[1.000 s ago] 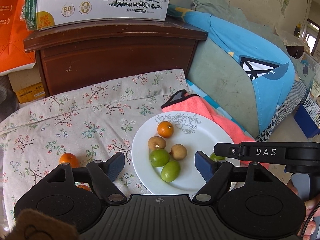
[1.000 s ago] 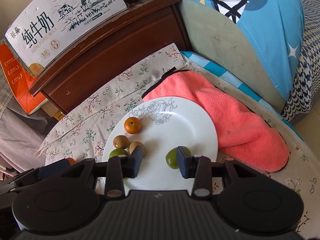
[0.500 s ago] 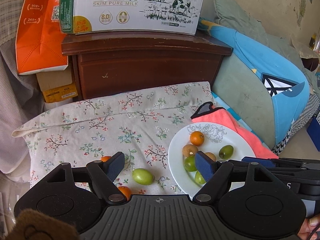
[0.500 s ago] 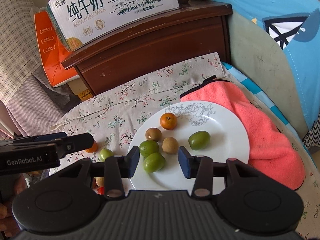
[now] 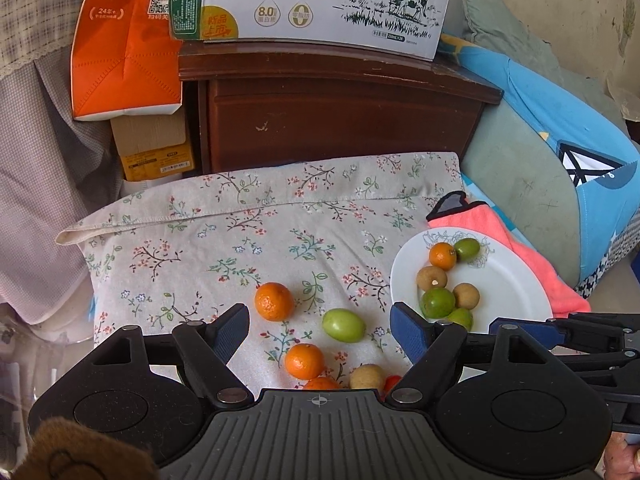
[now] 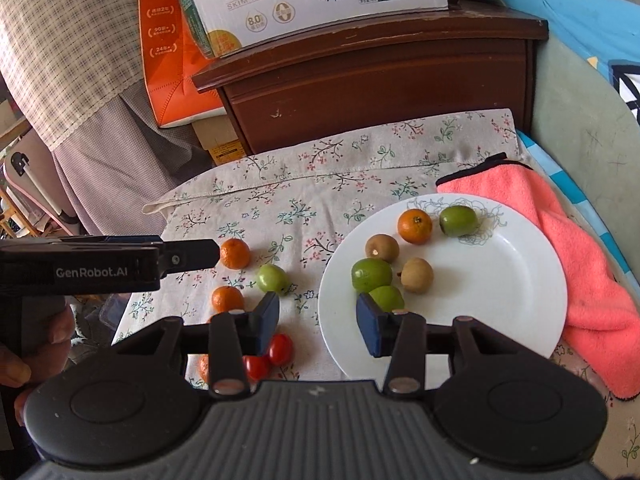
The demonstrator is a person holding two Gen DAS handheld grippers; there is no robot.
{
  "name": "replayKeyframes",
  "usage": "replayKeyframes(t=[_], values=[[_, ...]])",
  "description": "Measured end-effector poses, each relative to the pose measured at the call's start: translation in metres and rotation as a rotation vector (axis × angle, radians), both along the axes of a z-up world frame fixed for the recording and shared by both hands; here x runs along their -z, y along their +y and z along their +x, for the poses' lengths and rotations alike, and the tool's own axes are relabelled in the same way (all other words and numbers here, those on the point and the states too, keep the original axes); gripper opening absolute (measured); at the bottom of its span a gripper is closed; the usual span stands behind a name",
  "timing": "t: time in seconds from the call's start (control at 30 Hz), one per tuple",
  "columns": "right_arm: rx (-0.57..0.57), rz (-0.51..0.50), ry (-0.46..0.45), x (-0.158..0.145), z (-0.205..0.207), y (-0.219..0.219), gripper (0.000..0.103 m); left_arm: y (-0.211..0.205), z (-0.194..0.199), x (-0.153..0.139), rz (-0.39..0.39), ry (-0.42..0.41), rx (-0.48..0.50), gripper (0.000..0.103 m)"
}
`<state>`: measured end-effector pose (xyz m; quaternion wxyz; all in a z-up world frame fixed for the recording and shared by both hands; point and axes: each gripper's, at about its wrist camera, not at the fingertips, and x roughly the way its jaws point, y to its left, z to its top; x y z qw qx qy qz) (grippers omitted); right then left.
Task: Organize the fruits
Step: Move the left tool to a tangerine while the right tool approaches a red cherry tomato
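Observation:
A white plate [image 5: 516,280] [image 6: 520,280] holds an orange, green fruits and brown fruits. On the floral cloth [image 5: 240,240] left of it lie loose fruits: an orange [image 5: 274,301] [image 6: 235,253], a green fruit [image 5: 343,325] [image 6: 272,278], a second orange [image 5: 304,361] [image 6: 227,299], a brown fruit [image 5: 366,376] and red cherry tomatoes [image 6: 270,356]. My left gripper [image 5: 320,328] is open and empty, hovering over the loose fruits. My right gripper [image 6: 317,320] is open and empty, above the plate's left rim.
A pink towel [image 6: 560,240] lies right of the plate. A dark wooden cabinet [image 5: 340,120] with a milk carton box [image 5: 320,0] stands behind. An orange bag [image 5: 120,40] is at the back left, a blue-green cushion [image 5: 560,160] at the right.
Both grippers have pulled back and to the left, away from the plate. A green fruit the right gripper stood at now lies at the plate's far side. Loose fruits have come into view.

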<state>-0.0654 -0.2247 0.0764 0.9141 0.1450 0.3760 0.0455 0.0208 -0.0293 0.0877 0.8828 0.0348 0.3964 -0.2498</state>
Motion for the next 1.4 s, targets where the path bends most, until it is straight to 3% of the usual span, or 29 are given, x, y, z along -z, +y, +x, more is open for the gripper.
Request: replayKeyframes(t=[0.23, 0.43, 0.73, 1.03, 1.2, 1.4], values=[[-0.131, -0.033, 0.048, 0.015, 0.001, 0.034, 0.042, 0.014, 0.006, 0.017, 0.031, 0.063, -0.044, 0.079], [-0.181, -0.055, 0.1, 0.031, 0.001, 0.053, 0.033, 0.016, 0.006, 0.026, 0.035, 0.099, -0.044, 0.079], [-0.179, -0.064, 0.131, 0.042, 0.008, 0.061, 0.029, 0.017, 0.007, 0.039, 0.01, 0.164, -0.042, 0.076], [-0.132, -0.056, 0.141, 0.045, 0.016, 0.061, 0.029, 0.017, 0.007, 0.043, 0.011, 0.177, -0.04, 0.076], [-0.137, -0.06, 0.145, 0.047, 0.017, 0.061, 0.02, 0.017, 0.009, 0.048, 0.003, 0.209, -0.039, 0.075], [-0.157, -0.057, 0.15, 0.045, 0.012, 0.061, 0.019, 0.011, 0.002, 0.051, 0.024, 0.19, -0.007, 0.074]])
